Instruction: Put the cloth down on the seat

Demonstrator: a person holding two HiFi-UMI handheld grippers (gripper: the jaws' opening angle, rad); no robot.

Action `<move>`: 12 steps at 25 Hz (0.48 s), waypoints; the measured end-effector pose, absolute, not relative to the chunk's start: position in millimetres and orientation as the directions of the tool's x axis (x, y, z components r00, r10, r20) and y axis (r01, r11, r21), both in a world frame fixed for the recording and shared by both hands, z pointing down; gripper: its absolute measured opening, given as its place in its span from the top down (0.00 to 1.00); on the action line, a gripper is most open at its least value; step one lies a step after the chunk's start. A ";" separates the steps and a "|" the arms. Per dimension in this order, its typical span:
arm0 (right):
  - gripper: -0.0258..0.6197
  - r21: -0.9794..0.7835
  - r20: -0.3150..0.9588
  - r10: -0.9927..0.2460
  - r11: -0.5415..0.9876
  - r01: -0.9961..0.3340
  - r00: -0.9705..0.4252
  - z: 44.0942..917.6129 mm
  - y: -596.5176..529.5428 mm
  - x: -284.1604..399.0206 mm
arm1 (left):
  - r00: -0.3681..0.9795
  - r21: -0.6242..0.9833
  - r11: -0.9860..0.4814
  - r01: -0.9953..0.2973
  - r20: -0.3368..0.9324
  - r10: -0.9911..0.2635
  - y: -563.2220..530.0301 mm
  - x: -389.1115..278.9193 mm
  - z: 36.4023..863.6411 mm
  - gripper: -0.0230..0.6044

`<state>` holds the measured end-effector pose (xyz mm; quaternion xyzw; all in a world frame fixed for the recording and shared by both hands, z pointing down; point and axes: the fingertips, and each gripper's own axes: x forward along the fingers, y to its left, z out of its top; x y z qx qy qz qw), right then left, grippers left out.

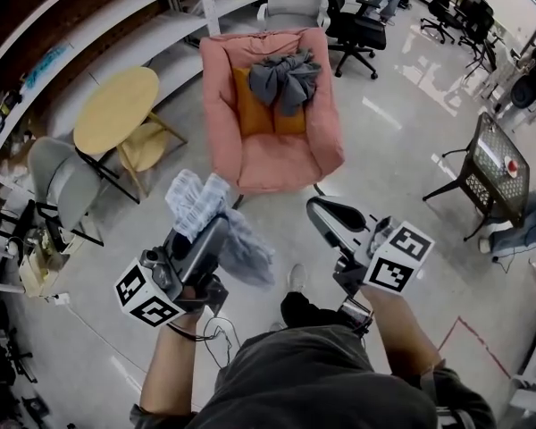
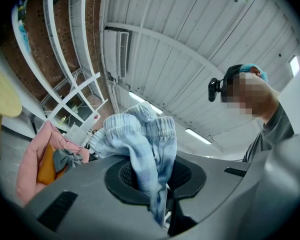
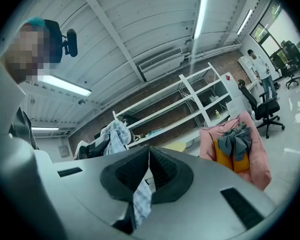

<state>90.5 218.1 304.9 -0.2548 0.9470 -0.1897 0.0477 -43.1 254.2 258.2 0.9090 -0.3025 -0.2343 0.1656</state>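
The left gripper point(image 1: 216, 229) pinches the pale-blue checked cloth point(image 1: 199, 206) mid-bunch, short of the pink armchair point(image 1: 218, 105). If the grip loosens now, the cloth would likely fall to the floor point(image 1: 384, 141), and a late release could land it on the grey garment point(image 1: 284, 79) rather than the seat point(image 1: 272, 164). The right gripper point(image 1: 322, 211) has its jaws pressed together. The cloth's long axis runs from its crumpled end, raised toward the chair, to a tail hanging back toward the person.
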 end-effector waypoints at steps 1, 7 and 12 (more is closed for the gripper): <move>0.93 -0.387 0.010 -0.497 0.798 -0.461 -0.868 304.4 199.5 92.2 | 0.706 0.445 -0.759 -0.475 -0.321 -0.631 236.0 -40.2 257.1 0.85; 0.93 -0.422 0.021 -0.466 0.798 -0.430 -0.885 309.5 110.9 105.4 | 0.700 0.456 -0.741 -0.493 -0.297 -0.649 145.3 -21.3 256.4 0.85; 0.93 -0.422 0.008 -0.457 0.805 -0.418 -0.889 309.3 45.2 123.8 | 0.695 0.448 -0.736 -0.507 -0.293 -0.657 82.6 -4.9 254.1 0.85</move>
